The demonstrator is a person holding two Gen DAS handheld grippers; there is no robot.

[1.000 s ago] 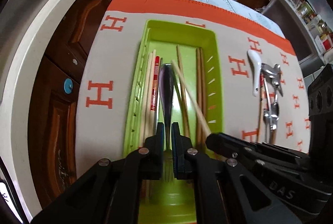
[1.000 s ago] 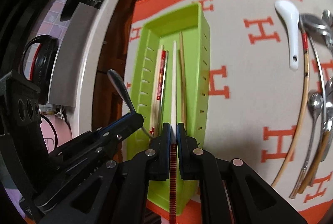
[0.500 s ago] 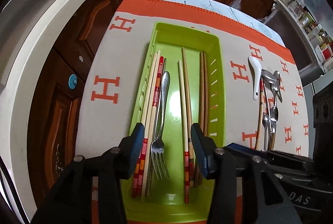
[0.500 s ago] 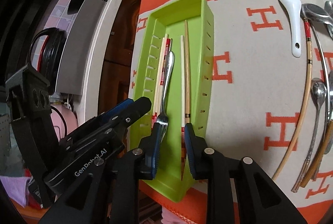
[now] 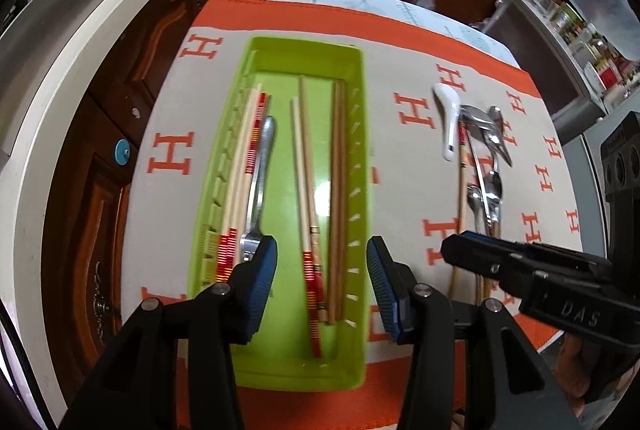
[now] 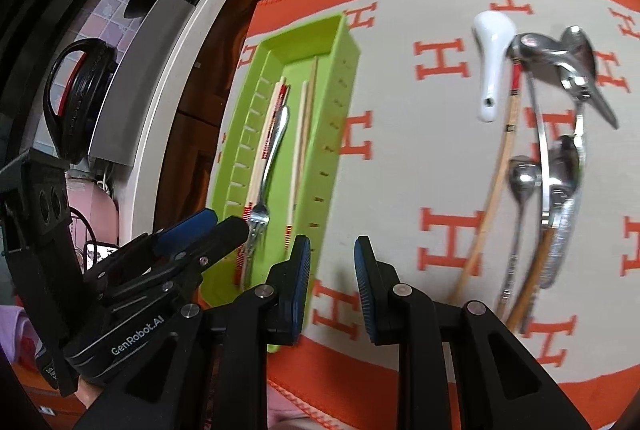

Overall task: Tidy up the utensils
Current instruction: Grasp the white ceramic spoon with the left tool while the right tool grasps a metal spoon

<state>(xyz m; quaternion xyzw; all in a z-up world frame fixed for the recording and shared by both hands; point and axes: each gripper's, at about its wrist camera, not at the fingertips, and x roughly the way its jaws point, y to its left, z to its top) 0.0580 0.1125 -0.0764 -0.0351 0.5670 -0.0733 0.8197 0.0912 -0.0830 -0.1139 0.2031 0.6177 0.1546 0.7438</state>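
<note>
Both tools were seen with their jaws apart and nothing held. The left gripper [image 5: 322, 282] was poised over the near end of the green tray [image 5: 362, 78], where a fork [image 5: 260, 186] and several chopsticks [image 5: 306, 190] were already laid lengthwise, the fork with its tines toward the near end. The right gripper [image 6: 332, 282] was held just beyond the tray's right wall, over the orange-lettered cloth [image 6: 400, 134]. The loose utensils, a white ceramic spoon [image 6: 492, 66], metal spoons [image 6: 560, 166] and a long chopstick [image 6: 496, 190], were gathered toward the cloth's right edge, ahead and to the right of that gripper. Their long axes were set roughly parallel to the tray, handles toward the near edge. The right gripper was judged the nearer, so the next pick would likely fall to it.
</note>
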